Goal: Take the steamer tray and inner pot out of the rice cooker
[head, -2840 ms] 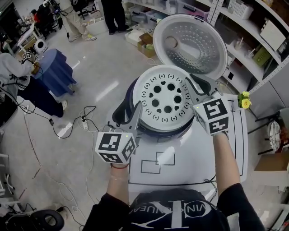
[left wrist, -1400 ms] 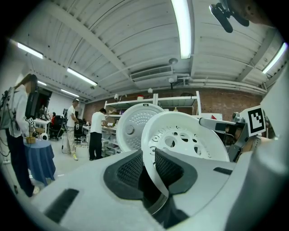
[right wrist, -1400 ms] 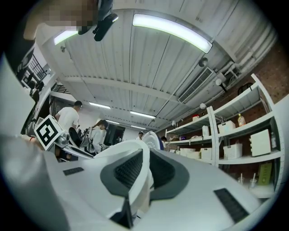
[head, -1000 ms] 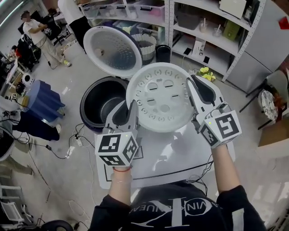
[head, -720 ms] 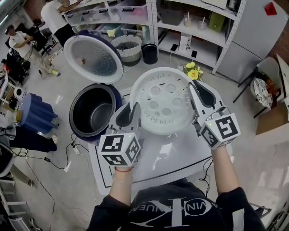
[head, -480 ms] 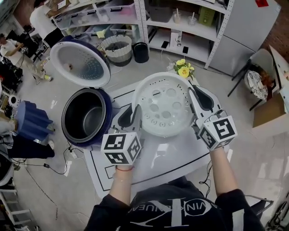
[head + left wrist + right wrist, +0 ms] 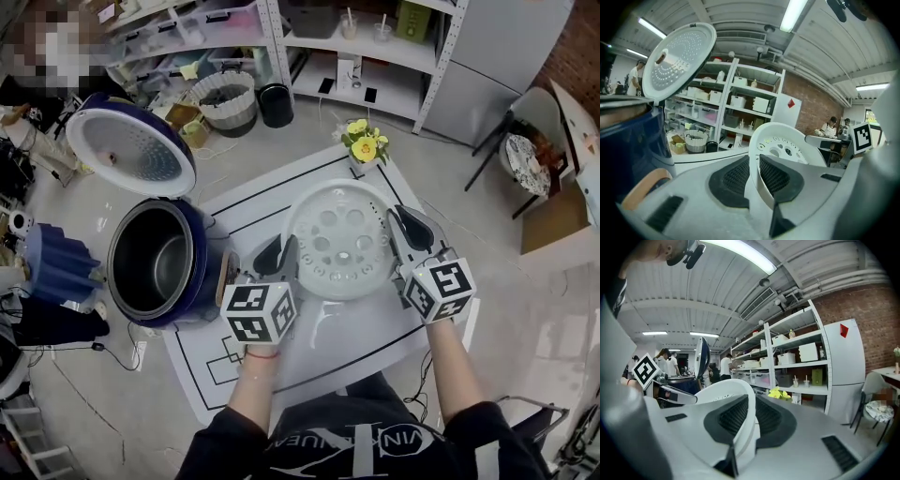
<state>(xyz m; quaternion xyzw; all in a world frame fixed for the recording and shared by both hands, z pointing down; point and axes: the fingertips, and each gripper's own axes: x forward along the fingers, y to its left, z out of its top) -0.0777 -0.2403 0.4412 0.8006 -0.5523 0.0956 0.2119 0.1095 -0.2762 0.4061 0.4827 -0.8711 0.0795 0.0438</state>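
Head view: the steamer tray (white, round, perforated) is out of the rice cooker and is held level between both grippers over the white table mat; whether it touches the mat cannot be told. The left gripper grips the tray's left rim and the right gripper grips its right rim. The rice cooker stands at the mat's left edge, well apart from the tray, with its lid swung back. The inner pot sits inside the cooker body. A bunch of yellow flowers stands at the far edge of the table, and shelving lines the wall beyond. Left gripper view: the jaws have just been closing, and both dark ribbed pads now press on the tray's thin wall, one pad on each face. The rim rises between them, and the perforated floor of the tray shows beyond. The open lid stands high at the left above the dark blue cooker wall. Right gripper view: the jaws are clamped in the same manner on the opposite rim, with a pad against each face of the wall and no gap visible. The flowers and the shelving show beyond the tray.
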